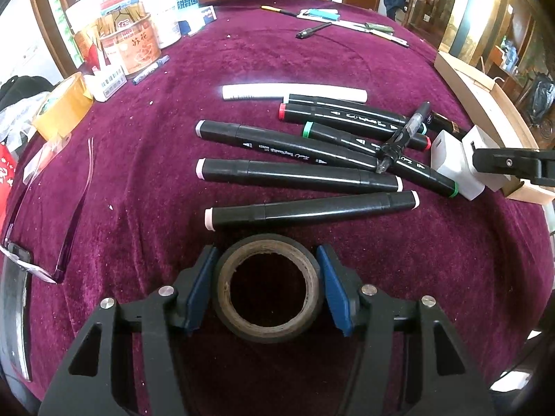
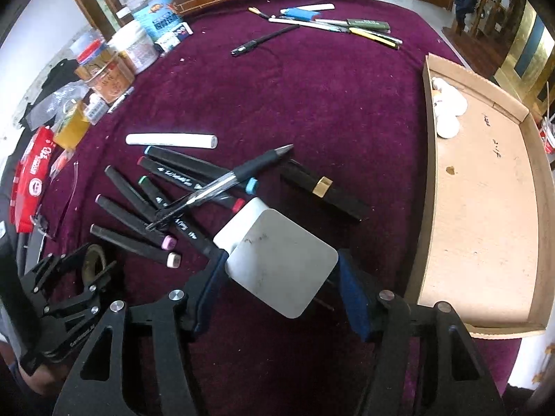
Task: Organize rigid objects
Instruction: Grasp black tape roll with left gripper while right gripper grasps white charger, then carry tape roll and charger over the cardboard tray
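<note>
Left gripper (image 1: 265, 289): our pads bracket the black tape roll (image 1: 267, 287), touching or nearly so on both sides; we read it as clasped, the roll flat on the purple cloth (image 1: 312, 62).
Right gripper (image 2: 281, 277): clamped on the white charger block (image 2: 277, 260), which sits tilted between the blue pads, just beside the cardboard tray (image 2: 485, 208).
Step in hand: we judge both pieces are bound for the tray, the charger first.
Doing it well: we keep the charger's squeeze steady, since its smooth faces could slip; carry it over the near wall, lower it onto bare cardboard away from the white round objects (image 2: 447, 111), then release. Lift the tape straight up to avoid nudging the nearest marker.
Black markers (image 1: 305, 173): six counted, fanned together.
Clear ballpoint pen (image 2: 222, 183): one, lying across the markers.
White stick (image 1: 295, 92): one, beyond the markers.
Black-and-gold case (image 2: 326, 194): one.
Tray contents: several white round objects, count unclear.
Far pens: a loose cluster, too small to count.
</note>
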Available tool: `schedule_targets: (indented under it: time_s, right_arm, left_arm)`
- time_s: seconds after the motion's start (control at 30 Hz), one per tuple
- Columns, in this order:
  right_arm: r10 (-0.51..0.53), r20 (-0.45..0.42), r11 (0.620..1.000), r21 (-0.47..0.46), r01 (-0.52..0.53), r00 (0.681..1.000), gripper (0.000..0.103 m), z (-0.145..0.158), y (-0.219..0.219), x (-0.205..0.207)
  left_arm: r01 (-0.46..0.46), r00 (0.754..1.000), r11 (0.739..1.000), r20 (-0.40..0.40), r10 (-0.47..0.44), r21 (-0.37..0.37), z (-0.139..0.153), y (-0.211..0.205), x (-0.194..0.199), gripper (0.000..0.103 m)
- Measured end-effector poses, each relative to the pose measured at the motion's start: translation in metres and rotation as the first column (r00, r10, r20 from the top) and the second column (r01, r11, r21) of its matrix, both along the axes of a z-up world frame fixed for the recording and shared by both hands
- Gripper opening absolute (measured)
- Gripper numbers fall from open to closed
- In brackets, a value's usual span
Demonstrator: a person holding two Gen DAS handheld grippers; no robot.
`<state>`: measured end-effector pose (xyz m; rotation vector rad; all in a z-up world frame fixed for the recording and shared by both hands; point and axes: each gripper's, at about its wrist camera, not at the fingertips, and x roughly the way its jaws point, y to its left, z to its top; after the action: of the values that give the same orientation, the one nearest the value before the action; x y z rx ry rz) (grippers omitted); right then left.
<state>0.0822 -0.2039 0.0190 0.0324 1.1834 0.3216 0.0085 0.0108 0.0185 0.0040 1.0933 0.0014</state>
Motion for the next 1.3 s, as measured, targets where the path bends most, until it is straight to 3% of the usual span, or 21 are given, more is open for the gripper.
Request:
schedule_targets:
  time_s: [0.23,0.7,1.3]
  right_arm:
    - [0.018,0.035,0.995,0.094,-0.022,0.999,0.056,0.017,-0.004,-0.017]
    - [-0.012,0.044,0.99,0.144,0.005,0.999,0.056,0.025,-0.019,-0.028]
    - [-0.111,0.057,0.975,0.202,0.098,0.992,0.056,0.036,-0.07,-0.042]
  left_arm:
    - [-0.003,1.0,1.0,0.003,0.003,-0.017,0.001,0.002,-0.001,0.057]
    - [0.03,0.999,0.999,0.045,-0.028,-0.041,0.023,-0.012,-0.001,0.057]
    - [0.171,0.982,0.984,0.091,-0.166,-0.055,0.057,-0.074,0.011,0.057]
